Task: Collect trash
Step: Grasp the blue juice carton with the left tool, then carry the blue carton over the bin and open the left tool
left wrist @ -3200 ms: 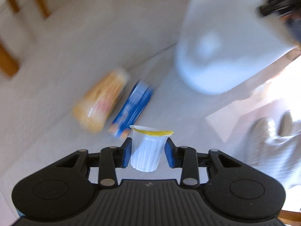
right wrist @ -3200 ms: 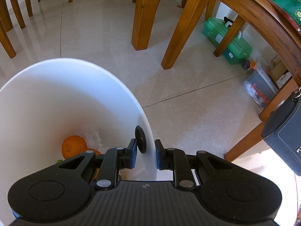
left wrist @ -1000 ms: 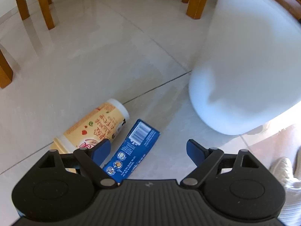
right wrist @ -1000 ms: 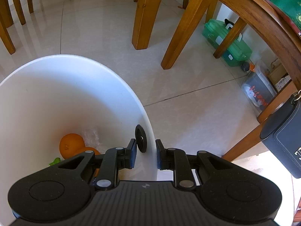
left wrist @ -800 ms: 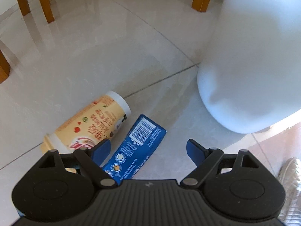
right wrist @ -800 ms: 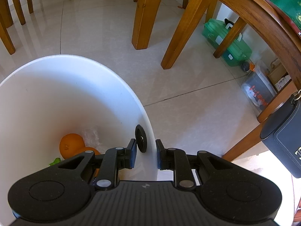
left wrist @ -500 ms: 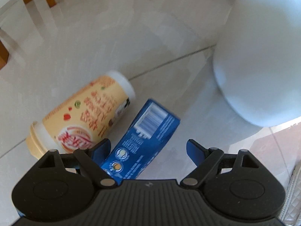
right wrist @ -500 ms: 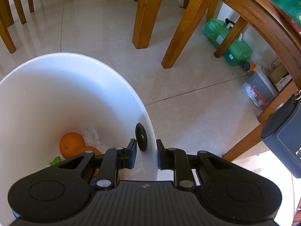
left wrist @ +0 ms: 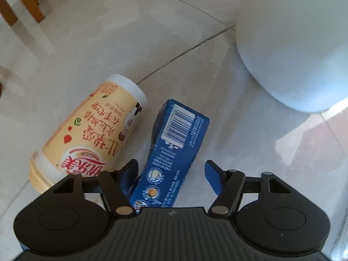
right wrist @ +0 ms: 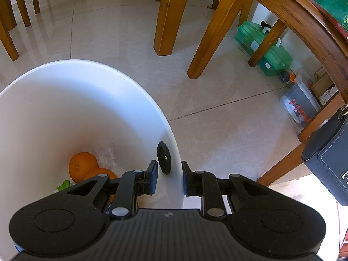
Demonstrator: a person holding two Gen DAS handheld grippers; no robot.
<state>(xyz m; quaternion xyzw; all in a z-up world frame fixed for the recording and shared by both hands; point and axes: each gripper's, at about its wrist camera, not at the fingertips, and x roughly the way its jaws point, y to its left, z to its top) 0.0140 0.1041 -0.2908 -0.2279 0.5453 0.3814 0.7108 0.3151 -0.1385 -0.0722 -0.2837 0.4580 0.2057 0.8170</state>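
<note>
Two oranges only in right view, right gripper clamping bin, left gripper jaws closing round blue carton

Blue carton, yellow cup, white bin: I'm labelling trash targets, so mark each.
blue carton point(left wrist: 174, 150), left wrist view, printed top face
yellow cup point(left wrist: 95, 130), left wrist view, label side
white bin point(right wrist: 139, 91), right wrist view, rim

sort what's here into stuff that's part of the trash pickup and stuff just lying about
Part of the job:
- blue carton
- yellow cup
- white bin
- oranges already in the bin

Just lying about:
- wooden chair legs
- green box
- dark bag
</note>
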